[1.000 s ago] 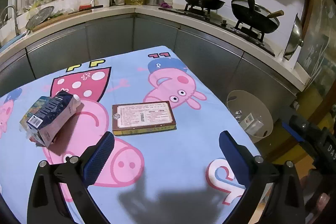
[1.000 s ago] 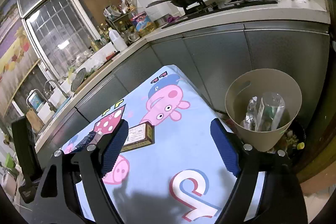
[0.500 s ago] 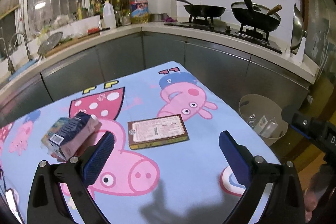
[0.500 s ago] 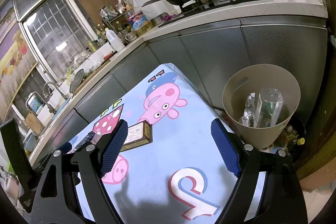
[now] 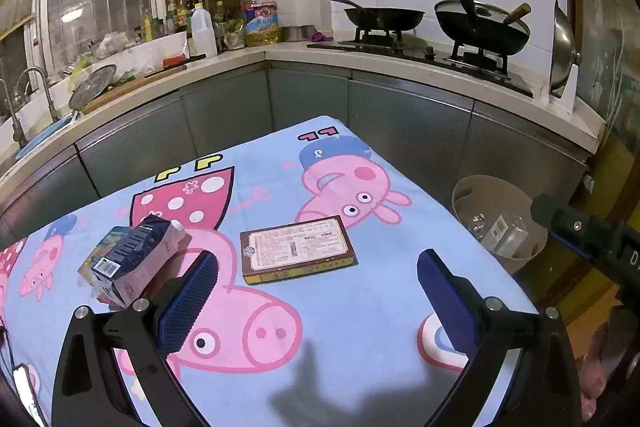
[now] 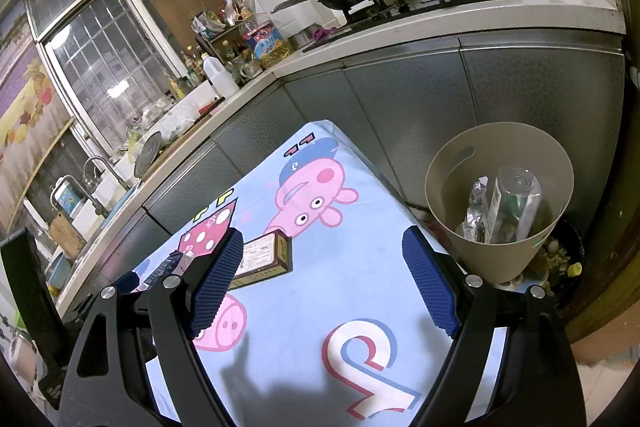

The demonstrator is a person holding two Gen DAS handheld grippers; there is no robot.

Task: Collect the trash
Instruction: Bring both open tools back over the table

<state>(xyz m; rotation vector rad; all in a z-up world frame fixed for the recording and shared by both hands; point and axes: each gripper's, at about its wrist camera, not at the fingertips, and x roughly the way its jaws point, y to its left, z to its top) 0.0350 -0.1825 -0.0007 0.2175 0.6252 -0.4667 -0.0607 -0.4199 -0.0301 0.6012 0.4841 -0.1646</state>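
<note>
Left gripper [image 5: 316,301] and right gripper [image 6: 322,281]: both held open, empty, above tablecloth [image 5: 360,287]; flat box [image 5: 297,249] laid centrally, carton [image 5: 134,261] left.

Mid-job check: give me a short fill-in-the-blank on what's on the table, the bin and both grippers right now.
1. The flat box lies on the tablecloth to the ____ of the carton in the left wrist view.
2. The left gripper and right gripper both have jaws ____.
3. The clear bottle stands inside the ____.
4. Two pans sit on the ____.

Missing words: right; open; bin; stove
</note>
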